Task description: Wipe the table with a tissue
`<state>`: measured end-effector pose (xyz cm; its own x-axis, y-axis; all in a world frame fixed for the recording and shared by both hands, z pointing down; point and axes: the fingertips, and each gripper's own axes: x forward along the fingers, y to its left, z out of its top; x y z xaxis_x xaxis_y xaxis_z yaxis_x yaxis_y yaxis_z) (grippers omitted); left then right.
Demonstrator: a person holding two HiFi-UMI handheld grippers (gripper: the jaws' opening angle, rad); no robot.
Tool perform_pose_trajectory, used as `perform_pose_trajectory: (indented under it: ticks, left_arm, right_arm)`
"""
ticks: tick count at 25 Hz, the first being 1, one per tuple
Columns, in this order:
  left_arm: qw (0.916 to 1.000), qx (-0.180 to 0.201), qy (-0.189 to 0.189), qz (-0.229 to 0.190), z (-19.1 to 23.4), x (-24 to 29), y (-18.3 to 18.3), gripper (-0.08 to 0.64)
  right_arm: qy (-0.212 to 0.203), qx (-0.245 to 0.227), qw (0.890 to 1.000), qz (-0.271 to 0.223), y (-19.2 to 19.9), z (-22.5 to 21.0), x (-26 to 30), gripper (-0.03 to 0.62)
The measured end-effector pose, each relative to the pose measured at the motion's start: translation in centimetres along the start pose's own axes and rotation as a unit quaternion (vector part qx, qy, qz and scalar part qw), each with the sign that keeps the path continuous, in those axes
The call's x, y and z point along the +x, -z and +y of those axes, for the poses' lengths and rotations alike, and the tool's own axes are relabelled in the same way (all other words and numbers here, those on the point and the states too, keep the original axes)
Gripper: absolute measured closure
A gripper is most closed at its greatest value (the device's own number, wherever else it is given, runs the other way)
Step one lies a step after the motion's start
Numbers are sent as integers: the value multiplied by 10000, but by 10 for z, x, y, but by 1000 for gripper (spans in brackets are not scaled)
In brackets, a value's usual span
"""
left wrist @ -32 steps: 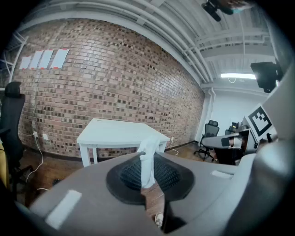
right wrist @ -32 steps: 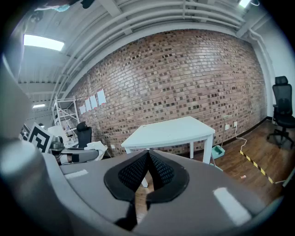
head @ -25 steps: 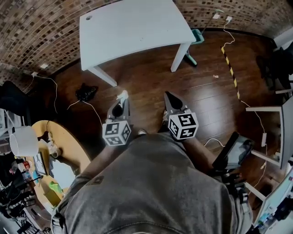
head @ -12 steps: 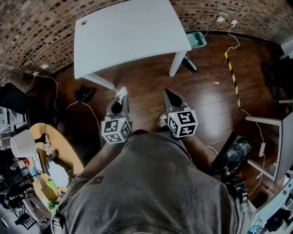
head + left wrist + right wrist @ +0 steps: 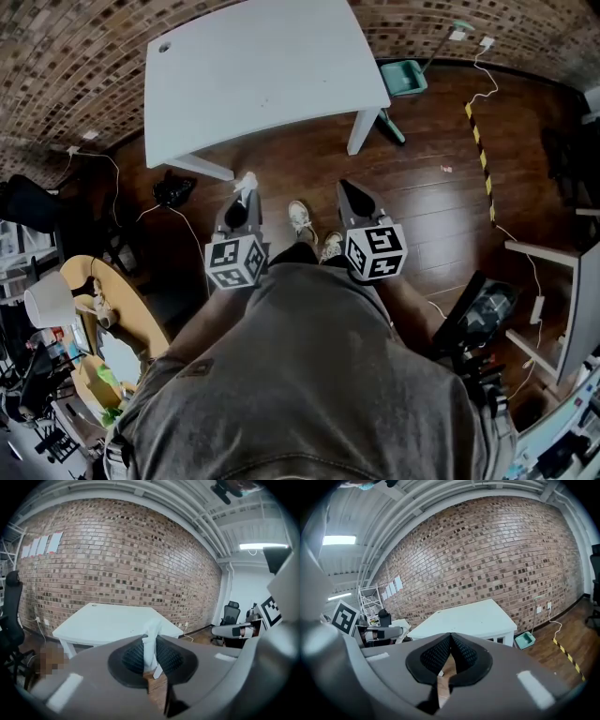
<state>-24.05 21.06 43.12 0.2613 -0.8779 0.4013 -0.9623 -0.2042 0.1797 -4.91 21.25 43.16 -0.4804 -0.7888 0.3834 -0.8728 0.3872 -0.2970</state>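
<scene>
A white table (image 5: 262, 75) stands ahead by the brick wall, its top bare; it also shows in the left gripper view as the table (image 5: 108, 625) and in the right gripper view as the table (image 5: 468, 620). My left gripper (image 5: 244, 187) is shut on a white tissue (image 5: 247, 181) that sticks up between its pads, seen close as the tissue (image 5: 151, 651). My right gripper (image 5: 349, 192) is shut with nothing in it, jaws meeting at the tip (image 5: 450, 637). Both grippers hang over the wood floor, short of the table's near edge.
A black bag (image 5: 174, 190) lies on the floor left of the table leg. A teal dustpan (image 5: 403, 77) sits at the table's right. A yellow-black floor tape (image 5: 480, 150) runs at the right. A round wooden table (image 5: 122, 309) with clutter is at my left. My shoes (image 5: 302, 222) show below.
The table has drawn nearer and larger in the head view as I step forward; a shoe has come into view between the grippers. Both grippers keep their hold and pose.
</scene>
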Motion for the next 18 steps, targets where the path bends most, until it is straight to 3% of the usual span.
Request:
perform_pose_trajectory:
  ticks: [18]
  left_arm:
    - [9997,-206,115,81,73,134,-45,525]
  right_arm:
    - [308,-185,9993,142,-61,-38,130,578]
